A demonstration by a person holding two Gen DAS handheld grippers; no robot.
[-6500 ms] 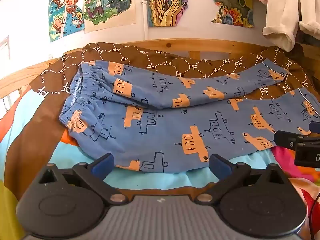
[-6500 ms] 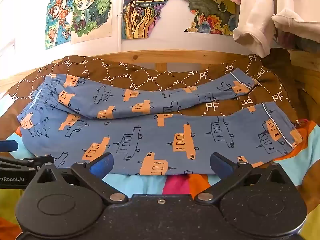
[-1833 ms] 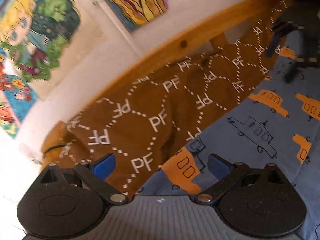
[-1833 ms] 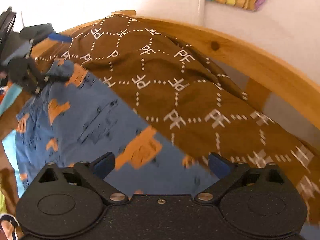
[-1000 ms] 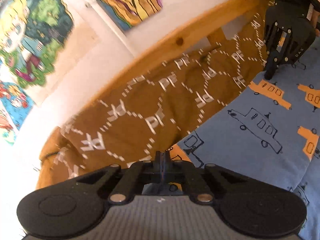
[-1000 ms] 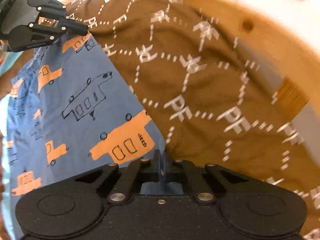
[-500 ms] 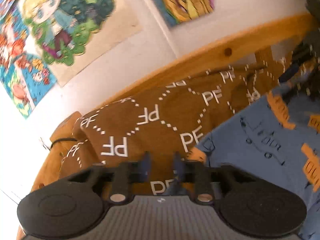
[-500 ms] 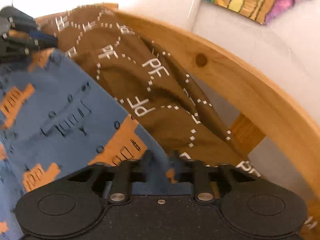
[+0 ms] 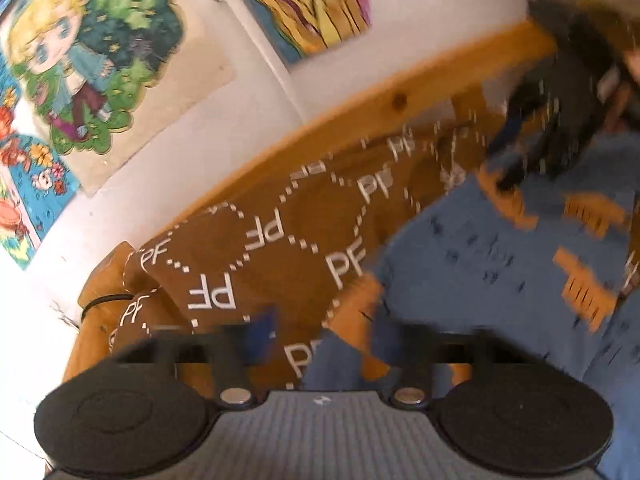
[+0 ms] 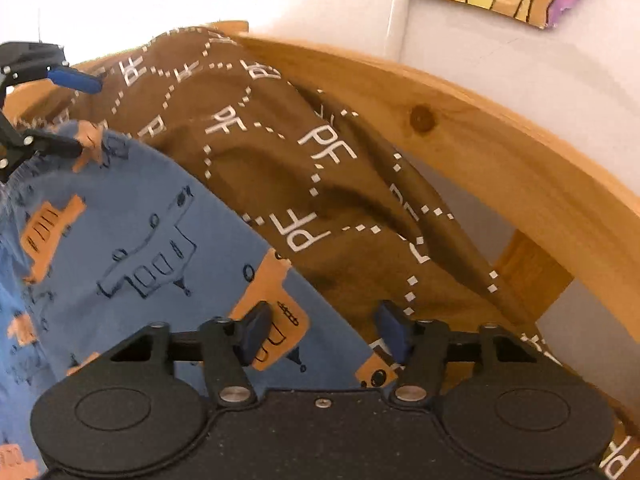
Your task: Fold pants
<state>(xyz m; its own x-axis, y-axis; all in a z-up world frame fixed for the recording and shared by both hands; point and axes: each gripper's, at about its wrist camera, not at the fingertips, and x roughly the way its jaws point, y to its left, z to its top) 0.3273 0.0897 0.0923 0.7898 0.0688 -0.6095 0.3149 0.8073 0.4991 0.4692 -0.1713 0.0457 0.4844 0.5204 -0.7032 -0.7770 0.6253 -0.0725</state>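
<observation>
The blue pants [image 9: 500, 264] with orange car prints lie on a brown blanket [image 9: 280, 216]; they also show in the right wrist view [image 10: 132, 240]. My left gripper [image 9: 320, 340] is open, its blue pads apart over the pants' top edge. My right gripper [image 10: 322, 330] is open over the pants' far edge, with the cloth lying between the pads. The right gripper shows blurred in the left wrist view [image 9: 560, 120]. The left gripper shows at the left edge of the right wrist view [image 10: 44, 108], its fingers spread at the pants' corner.
A wooden bed rail [image 10: 460, 120] runs along the far side behind the brown blanket [image 10: 312, 168]. Posters [image 9: 92, 60] hang on the white wall above. The rail's post [image 10: 532, 272] stands close to my right gripper.
Both grippers were shut on the pants' edge a second ago. They have opened and let the cloth go. The pants' edge has shifted on the blanket.
</observation>
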